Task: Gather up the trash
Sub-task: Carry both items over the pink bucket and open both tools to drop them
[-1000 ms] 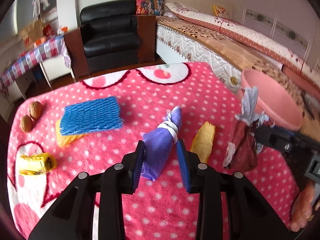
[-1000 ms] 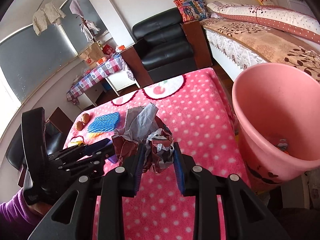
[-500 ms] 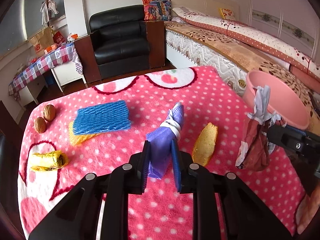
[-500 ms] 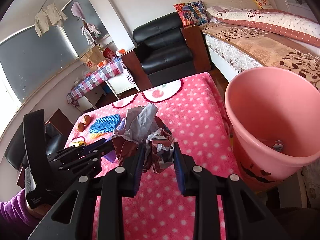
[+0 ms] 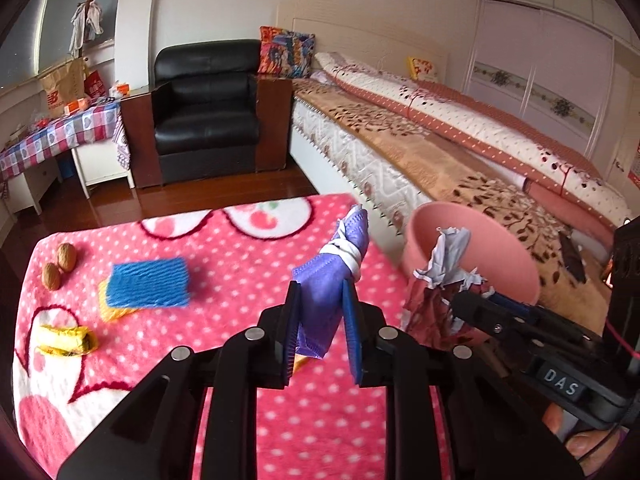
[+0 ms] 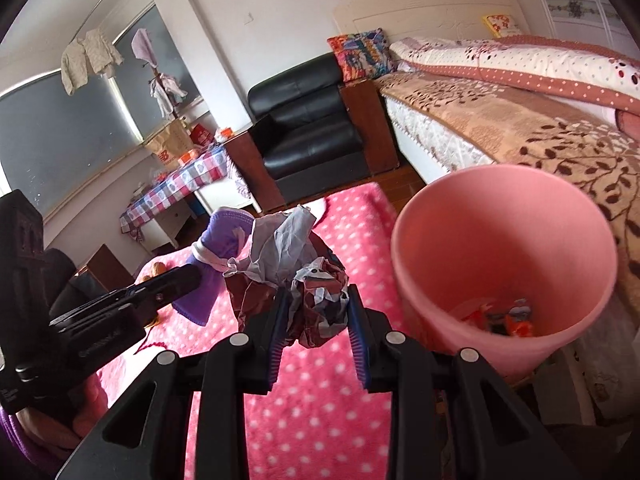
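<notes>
— How far had you got with the trash at that point?

— Part way, by my reading. Your left gripper [image 5: 319, 322] was clamped on the purple mask [image 5: 328, 284], held up off the pink blanket [image 5: 224, 248] and near the pink bucket [image 6: 472, 216]. Your right gripper [image 6: 316, 324] was clamped on the crumpled wrapper [image 6: 308, 280], just beside the bucket's rim, not yet over its mouth.

— So neither piece was in?

— Neither. Both were in your jaws, the mask on the far side of the wrapper from the bucket.

— And the bucket itself?

— It held a few scraps at the bottom, orange and dark bits [image 6: 504, 316]; what they were, I could not tell.

— What was left?

— Farther from the bucket, on the blanket: a blue foam net [image 5: 148, 282] lying on a yellow one [image 5: 114, 308], a yellow wrapper [image 5: 66, 340], and two walnuts [image 5: 58, 264]. Whether the walnuts counted as trash, I could not say.
</notes>
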Motion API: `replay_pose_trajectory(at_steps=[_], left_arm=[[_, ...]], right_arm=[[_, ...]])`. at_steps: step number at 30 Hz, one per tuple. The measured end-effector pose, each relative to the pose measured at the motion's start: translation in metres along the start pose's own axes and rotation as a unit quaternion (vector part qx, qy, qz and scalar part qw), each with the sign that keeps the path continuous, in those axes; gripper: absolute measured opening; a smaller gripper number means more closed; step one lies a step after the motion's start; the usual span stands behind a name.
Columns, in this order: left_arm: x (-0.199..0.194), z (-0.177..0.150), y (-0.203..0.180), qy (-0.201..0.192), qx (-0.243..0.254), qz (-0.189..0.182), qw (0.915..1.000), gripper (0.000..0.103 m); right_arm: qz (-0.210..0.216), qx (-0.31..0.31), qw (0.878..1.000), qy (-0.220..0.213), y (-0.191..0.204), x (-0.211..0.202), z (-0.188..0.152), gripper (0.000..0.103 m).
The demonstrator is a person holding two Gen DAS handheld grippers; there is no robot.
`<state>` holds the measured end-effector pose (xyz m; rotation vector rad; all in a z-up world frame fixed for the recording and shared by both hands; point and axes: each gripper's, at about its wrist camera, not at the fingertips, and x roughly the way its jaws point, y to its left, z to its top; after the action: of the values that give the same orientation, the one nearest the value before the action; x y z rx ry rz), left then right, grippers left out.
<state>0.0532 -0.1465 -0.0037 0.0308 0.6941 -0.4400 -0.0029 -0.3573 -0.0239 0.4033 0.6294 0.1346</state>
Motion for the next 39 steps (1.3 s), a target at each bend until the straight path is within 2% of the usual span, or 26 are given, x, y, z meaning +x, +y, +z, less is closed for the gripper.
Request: replay_pose_trajectory(at_steps=[8,16,23,31,38,39], left_arm=[[0.01,0.011,-0.043,-0.001,0.015,-0.04,0.9991,0.021],[0.034,0.016,-0.086,0.006,0.033,-0.061,0.9975,0.021],[0.058,0.019,-0.102,0.026,0.023,-0.073,0.9968,0.021],[0.082,0.022,-0.124,0.04,0.033,-0.083,0.9952,0.021],[0.095,0.022,-0.127,0.05,0.024,-0.092,0.9942,0.021],[0.097,0.022,-0.127,0.054,0.021,-0.094,0.9939,0.024]], right_arm=[[-0.046,0.034,0.998,-0.04,-0.046,-0.026,0.016,0.029],[-0.085,0.061,0.993,-0.049,-0.089,-0.032,0.025,0.029],[-0.103,0.072,0.991,-0.047,-0.112,-0.029,0.024,0.03],[-0.117,0.084,0.989,-0.045,-0.129,-0.025,0.021,0.031],[-0.123,0.086,0.988,-0.039,-0.137,-0.019,0.02,0.034],[-0.123,0.087,0.988,-0.039,-0.138,-0.019,0.02,0.034]])
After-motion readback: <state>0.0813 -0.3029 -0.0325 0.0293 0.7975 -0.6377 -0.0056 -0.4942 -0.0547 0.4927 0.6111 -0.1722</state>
